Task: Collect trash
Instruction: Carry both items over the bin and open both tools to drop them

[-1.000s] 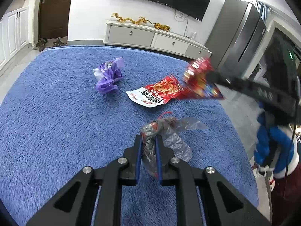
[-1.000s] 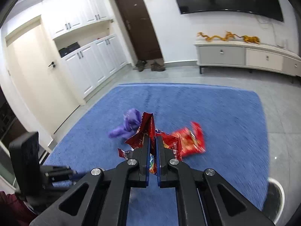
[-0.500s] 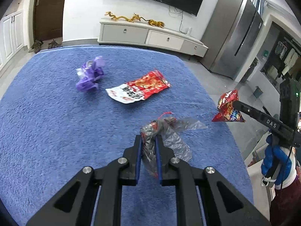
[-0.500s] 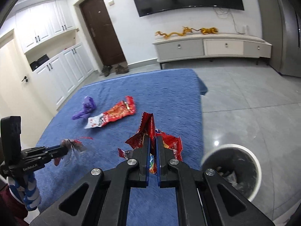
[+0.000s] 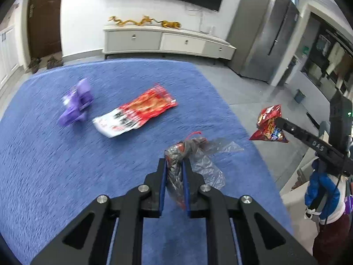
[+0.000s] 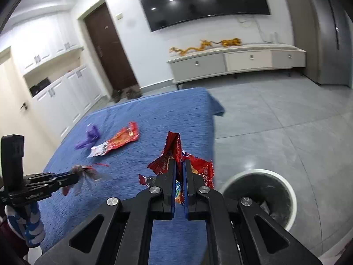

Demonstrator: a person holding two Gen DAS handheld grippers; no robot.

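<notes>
Trash is held in both grippers above a blue rug, with more of it lying on the rug.

In the left wrist view, a crumpled clear plastic wrapper (image 5: 194, 154) is clamped between the closed fingers of the left gripper (image 5: 174, 176); a red-and-white snack bag (image 5: 134, 114) and a purple wrapper (image 5: 76, 106) lie near each other on the blue rug (image 5: 55, 165), and at the right a red snack packet (image 5: 269, 127) is seen pinched in the right gripper (image 5: 279, 122) beyond the rug's edge. In the right wrist view, the right gripper (image 6: 179, 176) is closed on the red snack packet (image 6: 176, 152), with a white-rimmed bin (image 6: 286, 190) on the grey floor to its lower right; the left gripper (image 6: 74, 177) is seen at the left, gripping its wrapper over the rug.
</notes>
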